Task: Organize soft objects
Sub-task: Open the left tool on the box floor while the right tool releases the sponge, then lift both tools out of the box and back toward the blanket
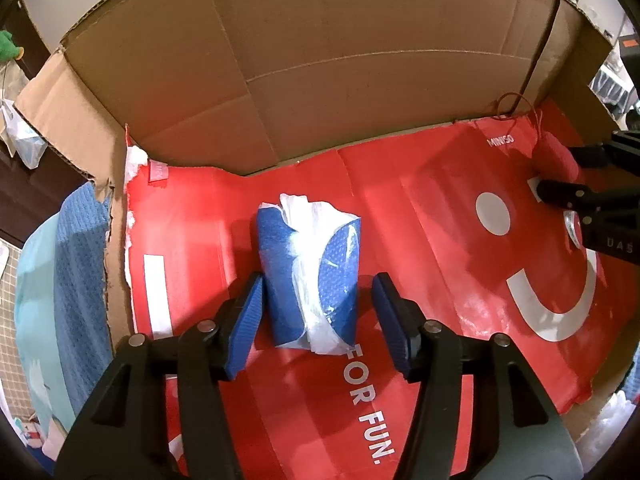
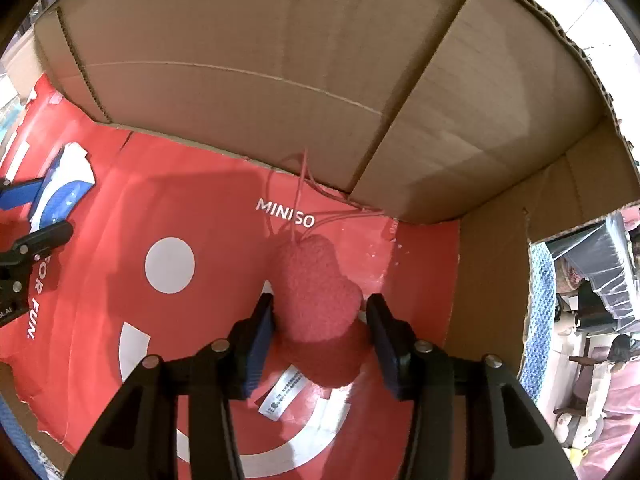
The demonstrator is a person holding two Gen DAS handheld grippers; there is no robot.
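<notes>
While both soft items lie inside the cardboard box (image 1: 320, 60) on its red paper liner (image 1: 440, 240), neither is gripped. In the left wrist view, the blue bundle (image 1: 308, 276), wrapped partly in clear plastic, sits at centre frame between the left gripper (image 1: 318, 316)'s blue pads, with a visible gap on each side: jaws parted, holding nothing. In the right wrist view, the red plush piece (image 2: 316, 292) with its string loop and white label sits at centre, bracketed by the right gripper (image 2: 320, 340); the pads stand close beside it, seemingly just clear. Judgement: two items placed; other soft goods, such as the blue towel (image 1: 80, 260) at left frame edge outside the box, may remain.
</notes>
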